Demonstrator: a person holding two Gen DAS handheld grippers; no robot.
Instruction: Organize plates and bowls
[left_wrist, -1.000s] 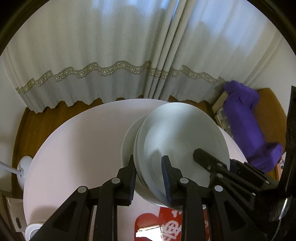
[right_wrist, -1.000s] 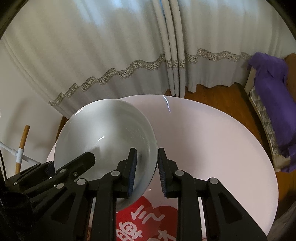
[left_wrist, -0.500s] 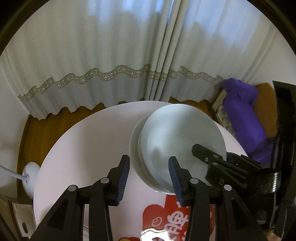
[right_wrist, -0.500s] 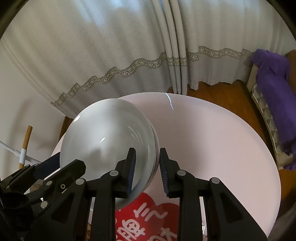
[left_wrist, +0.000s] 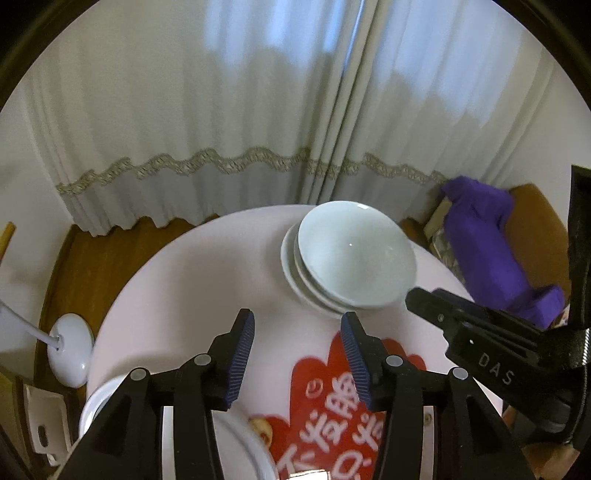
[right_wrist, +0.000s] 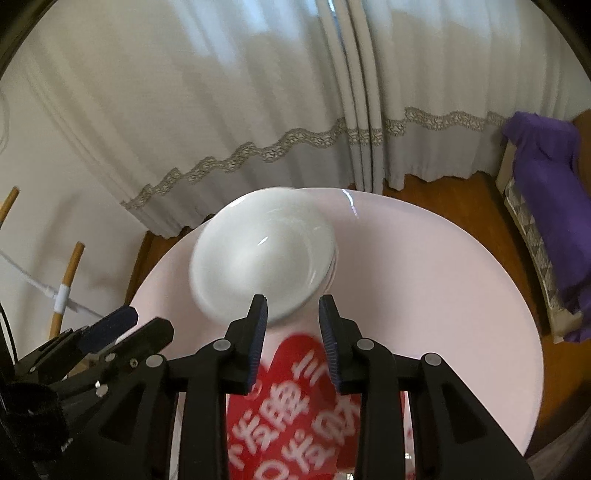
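Stack of white bowls (left_wrist: 351, 258) sits on the far part of the round pink table (left_wrist: 192, 280), free of both tongs. Left gripper (left_wrist: 297, 332) — jaws just been opening, nothing btwn them. Right gripper (right_wrist: 293, 317) also parted w/ nothing held — bowl rim just beyond its tips.

White bowls (left_wrist: 354, 258) are stacked on a pale pink table (left_wrist: 207, 273); a red heart (right_wrist: 295, 402) is lettered white; a purple cloth (left_wrist: 491, 243) is seen at right.

a home: lace-trimmed curtains (left_wrist: 229, 110), wooden floor (right_wrist: 461, 184), round table (right_wrist: 424, 266).
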